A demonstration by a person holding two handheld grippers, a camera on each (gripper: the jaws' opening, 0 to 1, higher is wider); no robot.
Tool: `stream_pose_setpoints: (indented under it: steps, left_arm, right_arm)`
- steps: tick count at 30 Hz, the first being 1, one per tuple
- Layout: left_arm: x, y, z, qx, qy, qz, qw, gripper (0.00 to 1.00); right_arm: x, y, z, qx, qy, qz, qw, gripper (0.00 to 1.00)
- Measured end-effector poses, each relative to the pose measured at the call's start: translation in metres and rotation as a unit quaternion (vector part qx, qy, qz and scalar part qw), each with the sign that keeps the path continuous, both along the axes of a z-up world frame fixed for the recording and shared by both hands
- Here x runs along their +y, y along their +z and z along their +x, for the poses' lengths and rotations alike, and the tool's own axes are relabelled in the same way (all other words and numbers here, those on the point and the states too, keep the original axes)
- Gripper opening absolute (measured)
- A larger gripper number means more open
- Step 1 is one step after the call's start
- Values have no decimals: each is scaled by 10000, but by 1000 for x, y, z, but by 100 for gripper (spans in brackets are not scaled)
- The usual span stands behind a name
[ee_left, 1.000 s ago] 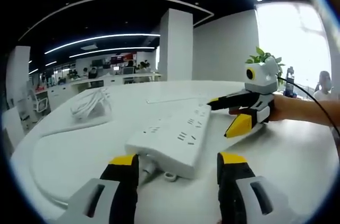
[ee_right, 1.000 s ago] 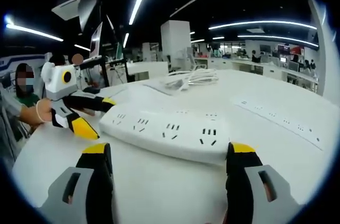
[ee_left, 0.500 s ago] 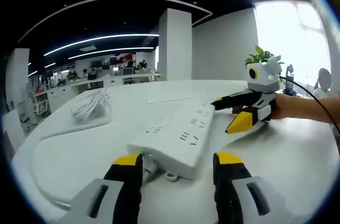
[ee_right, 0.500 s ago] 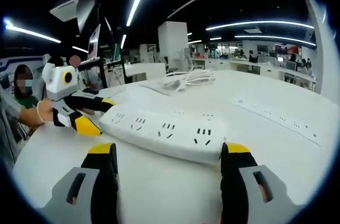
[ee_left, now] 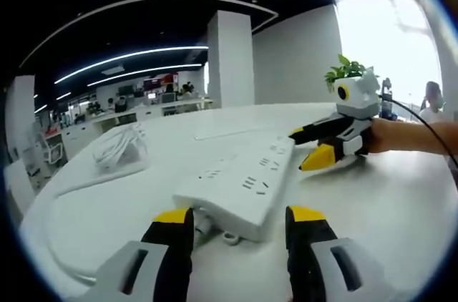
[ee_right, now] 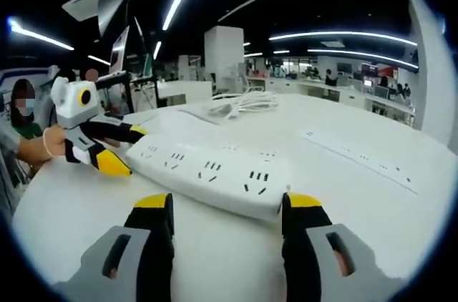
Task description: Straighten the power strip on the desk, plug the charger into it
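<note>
Claws both parted, one at each end of power strip on desk

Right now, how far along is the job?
Early. Nothing looks done. In hand: both tongs, left and right, sit open at opposite ends of the power strip, straddling it without clamping. Left: squaring it on the desk, then plugging in the coiled charger, untouched.

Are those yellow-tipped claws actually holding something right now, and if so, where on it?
Nothing is clamped yet. Each gripper, left and right, is open, straddling one end of the power strip.
</note>
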State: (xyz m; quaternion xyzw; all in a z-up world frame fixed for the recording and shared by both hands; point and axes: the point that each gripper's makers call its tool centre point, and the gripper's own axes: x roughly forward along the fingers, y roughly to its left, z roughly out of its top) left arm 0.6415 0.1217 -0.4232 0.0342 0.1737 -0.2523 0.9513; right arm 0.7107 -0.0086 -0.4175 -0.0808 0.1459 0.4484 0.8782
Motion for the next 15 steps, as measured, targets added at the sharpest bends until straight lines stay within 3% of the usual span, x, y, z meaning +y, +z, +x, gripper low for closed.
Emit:
stream_pose_setpoints:
  steps: [8,15]
  left_arm:
    - [0,0,0,-26,-33,72,10000,50]
    - [0,-1,1,-37,-59,151,9999,48]
  right_arm:
    - [-11,-1,4,-170,-274,-142,9994,42]
    - [-13,-1,1,-179,-362,-155,9991,41]
